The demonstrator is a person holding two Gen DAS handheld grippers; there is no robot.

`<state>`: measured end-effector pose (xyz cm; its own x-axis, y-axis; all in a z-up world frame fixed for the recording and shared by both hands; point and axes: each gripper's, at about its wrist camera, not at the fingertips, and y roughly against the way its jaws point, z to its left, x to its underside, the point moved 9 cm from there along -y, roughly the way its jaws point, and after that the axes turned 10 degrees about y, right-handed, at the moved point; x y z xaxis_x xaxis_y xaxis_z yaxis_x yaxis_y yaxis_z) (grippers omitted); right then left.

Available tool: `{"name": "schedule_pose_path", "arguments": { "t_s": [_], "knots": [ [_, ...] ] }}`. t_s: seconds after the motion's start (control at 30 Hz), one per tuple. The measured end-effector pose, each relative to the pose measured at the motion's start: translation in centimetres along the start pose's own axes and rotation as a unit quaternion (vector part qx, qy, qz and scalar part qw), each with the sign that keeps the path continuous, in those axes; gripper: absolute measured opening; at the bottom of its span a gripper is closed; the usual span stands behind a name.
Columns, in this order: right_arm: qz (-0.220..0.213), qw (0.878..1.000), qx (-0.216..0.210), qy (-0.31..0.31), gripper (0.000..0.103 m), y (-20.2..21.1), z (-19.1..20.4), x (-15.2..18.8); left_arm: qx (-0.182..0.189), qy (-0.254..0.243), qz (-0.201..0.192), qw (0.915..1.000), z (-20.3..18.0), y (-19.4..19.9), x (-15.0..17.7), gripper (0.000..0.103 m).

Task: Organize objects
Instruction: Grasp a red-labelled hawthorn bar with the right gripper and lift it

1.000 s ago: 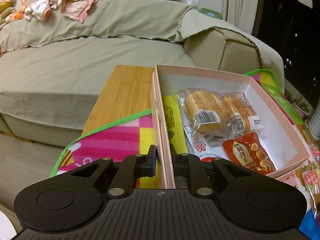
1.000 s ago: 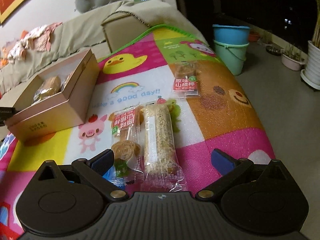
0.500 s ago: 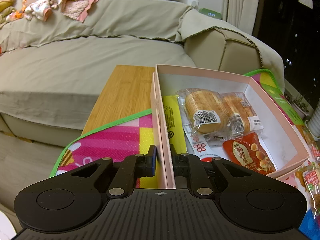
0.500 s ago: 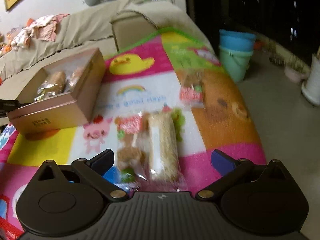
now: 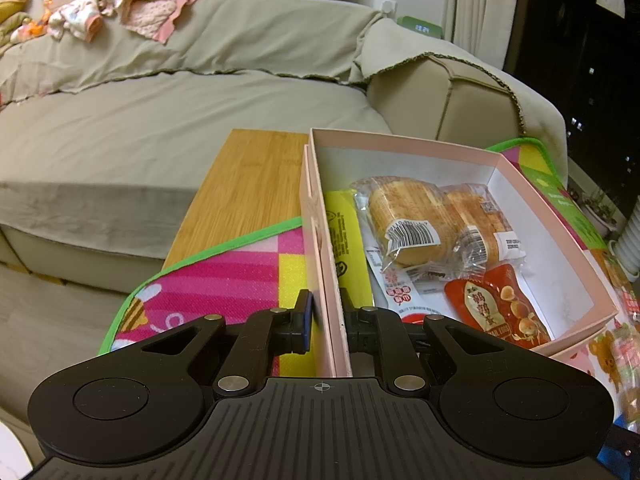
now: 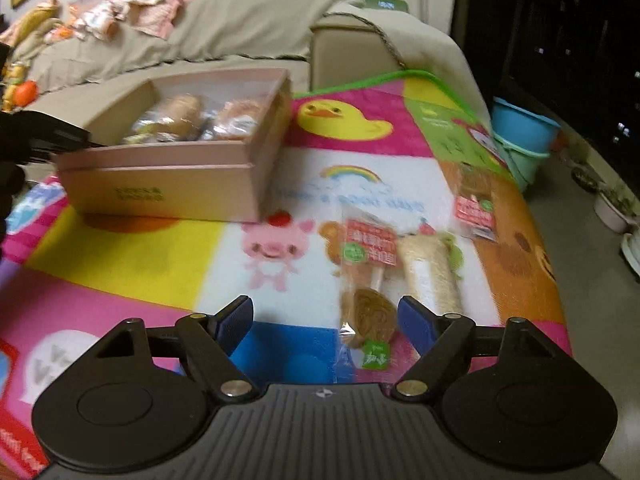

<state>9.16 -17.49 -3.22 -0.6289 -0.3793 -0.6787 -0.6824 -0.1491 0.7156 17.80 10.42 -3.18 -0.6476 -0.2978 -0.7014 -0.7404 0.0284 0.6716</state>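
Guessing the clear-wrapped round brown lollipop snack [image 6: 370, 312] on the cartoon play mat [image 6: 132, 248] is light, crinkly and slippery, so the right gripper [image 6: 326, 318], jaws just narrowing but touching nothing, should pinch its disc, while the left gripper [image 5: 325, 322] clamps the pink cardboard box [image 5: 556, 240] wall.

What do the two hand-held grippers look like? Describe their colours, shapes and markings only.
Both the left gripper and right gripper are matte black, with a ribbed base plate bearing a small crosshair mark, two rounded lobes with circular discs, silver pivot pins, and angled linkage arms ending in blue-padded fingers.
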Motion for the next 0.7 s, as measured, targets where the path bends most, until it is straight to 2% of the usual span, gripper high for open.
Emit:
{"name": "schedule_pose_path", "arguments": {
  "t_s": [0.2,0.3,0.37,0.43,0.7],
  "knots": [
    [0.008,0.999,-0.019,-0.030,0.078,-0.7,-1.0,0.8,-0.003,-0.001,0.000,1.0000,0.0,0.0,0.0,0.014],
    [0.005,0.999,-0.016,-0.032,0.072,-0.9,-0.9,0.5,-0.004,-0.004,0.001,1.0000,-0.1,0.0,0.0,0.014],
    [0.003,1.000,-0.012,-0.028,0.049,-0.9,-0.7,0.1,-0.003,-0.003,0.002,1.0000,-0.1,0.0,0.0,0.014],
    [0.005,0.999,-0.020,-0.025,0.037,-0.6,-0.5,-0.2,-0.005,-0.003,0.002,1.0000,-0.1,0.1,-0.1,0.014],
    [0.014,0.999,-0.029,-0.014,0.036,0.7,0.0,0.3,-0.006,-0.005,-0.002,1.0000,-0.3,0.4,-0.1,0.014]
  ]
}}
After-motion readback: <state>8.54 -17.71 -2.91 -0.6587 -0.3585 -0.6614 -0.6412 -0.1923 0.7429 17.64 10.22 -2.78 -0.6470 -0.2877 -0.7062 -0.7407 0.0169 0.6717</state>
